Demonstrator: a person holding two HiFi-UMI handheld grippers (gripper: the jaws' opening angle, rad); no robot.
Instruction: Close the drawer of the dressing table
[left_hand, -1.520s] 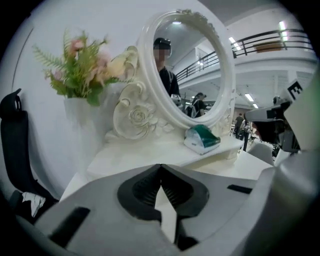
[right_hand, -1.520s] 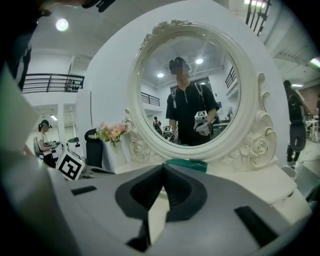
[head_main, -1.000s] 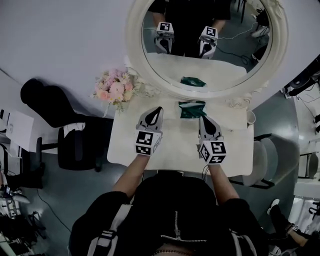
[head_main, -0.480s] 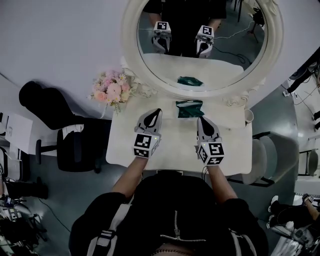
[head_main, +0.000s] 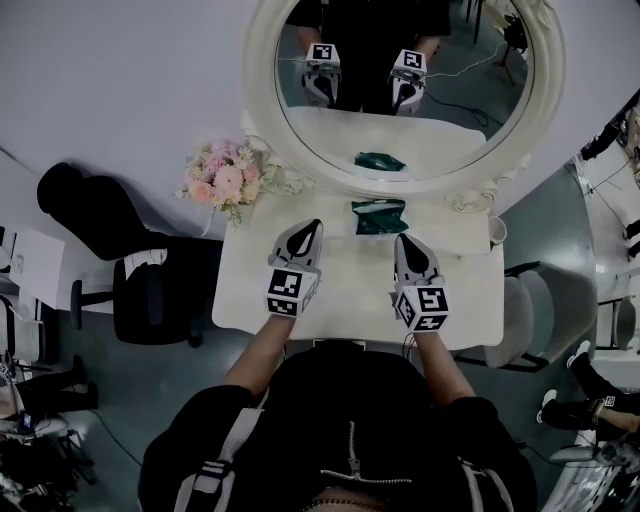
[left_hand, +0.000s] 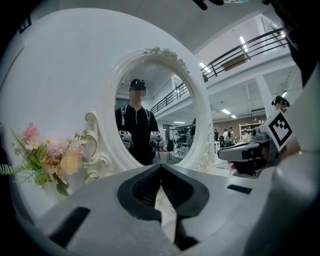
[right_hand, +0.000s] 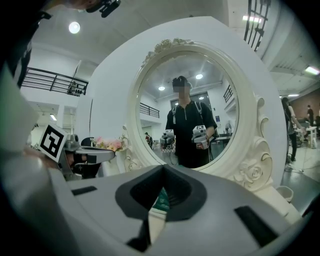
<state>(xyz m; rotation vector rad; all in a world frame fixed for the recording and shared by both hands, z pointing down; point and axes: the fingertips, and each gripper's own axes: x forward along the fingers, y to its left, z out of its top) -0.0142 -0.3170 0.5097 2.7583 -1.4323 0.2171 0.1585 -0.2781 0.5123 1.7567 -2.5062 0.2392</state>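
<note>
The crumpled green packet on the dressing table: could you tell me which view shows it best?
Head view: the crumpled green packet lies whole on the white tabletop by the round mirror. The right gripper view shows only a green sliver past its claw. The left gripper view shows none.

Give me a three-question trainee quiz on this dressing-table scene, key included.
1. Multiple choice: what lies on the table just in front of the mirror? A) a green packet B) a red comb C) a blue bottle
2. True or false: the jaws of the left gripper stand wide apart.
3. Fill in: the flower bouquet stands at the table's back corner on the person's ___ side.

Key: 1 A. 2 False: the left gripper's jaws are shut, with nothing held. 3 left.
</note>
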